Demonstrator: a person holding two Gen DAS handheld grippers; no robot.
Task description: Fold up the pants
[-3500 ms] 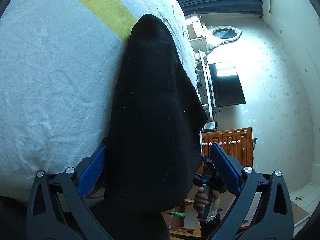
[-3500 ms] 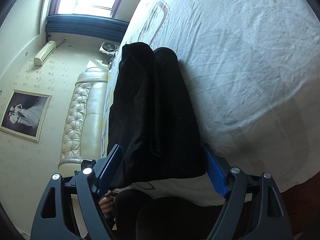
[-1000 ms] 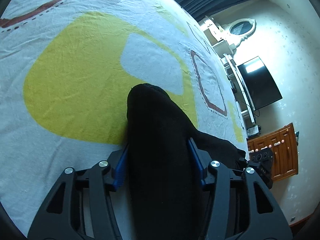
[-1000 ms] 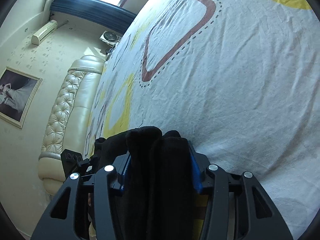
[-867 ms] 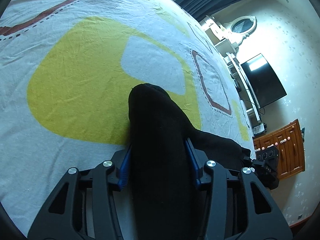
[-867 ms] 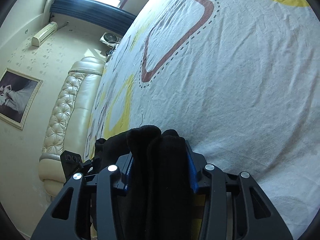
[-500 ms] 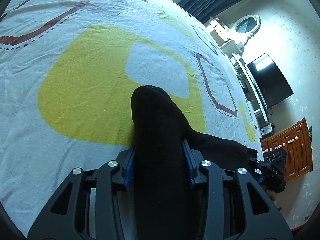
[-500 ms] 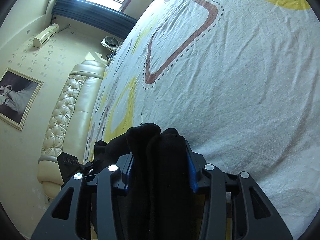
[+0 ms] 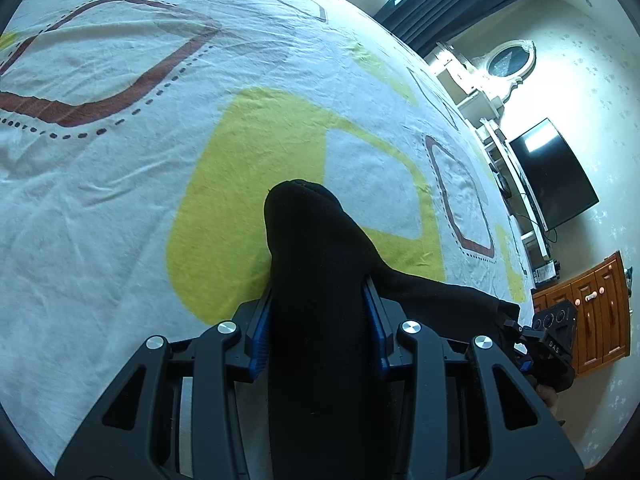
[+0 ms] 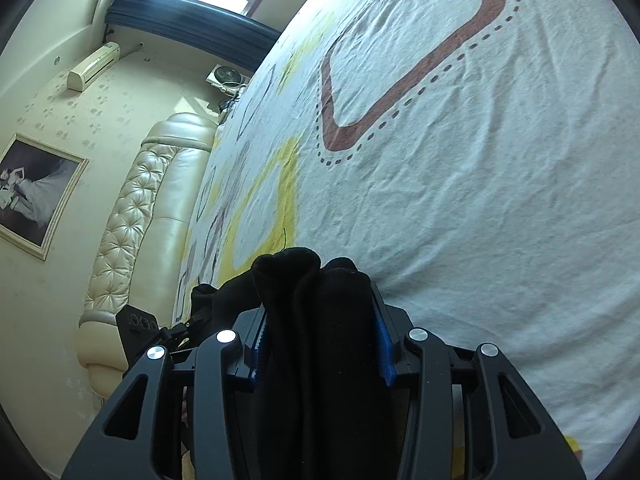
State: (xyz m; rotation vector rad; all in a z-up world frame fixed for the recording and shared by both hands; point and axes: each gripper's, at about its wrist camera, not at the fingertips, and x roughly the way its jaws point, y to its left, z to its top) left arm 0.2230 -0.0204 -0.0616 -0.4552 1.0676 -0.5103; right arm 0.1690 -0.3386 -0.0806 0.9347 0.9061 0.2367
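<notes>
The black pants (image 9: 316, 280) are bunched between the blue-padded jaws of my left gripper (image 9: 316, 312), which is shut on them above the bed sheet (image 9: 120, 200). A fold of the fabric runs right toward my right gripper (image 9: 548, 344), seen at the edge. In the right wrist view my right gripper (image 10: 318, 340) is shut on thick folds of the same pants (image 10: 316, 304), and my left gripper (image 10: 140, 328) shows at the left. The fingertips are hidden by cloth.
The white sheet has yellow patches (image 9: 240, 184) and brown outlines (image 10: 420, 68). A cream tufted headboard (image 10: 132, 220) lies at one side. A TV (image 9: 556, 176) and wooden cabinet (image 9: 592, 312) stand beyond the other.
Both grippers closed on the pants and carried them forward over the bed, from its edge toward the middle. In the last second they edged slightly further, still holding.
</notes>
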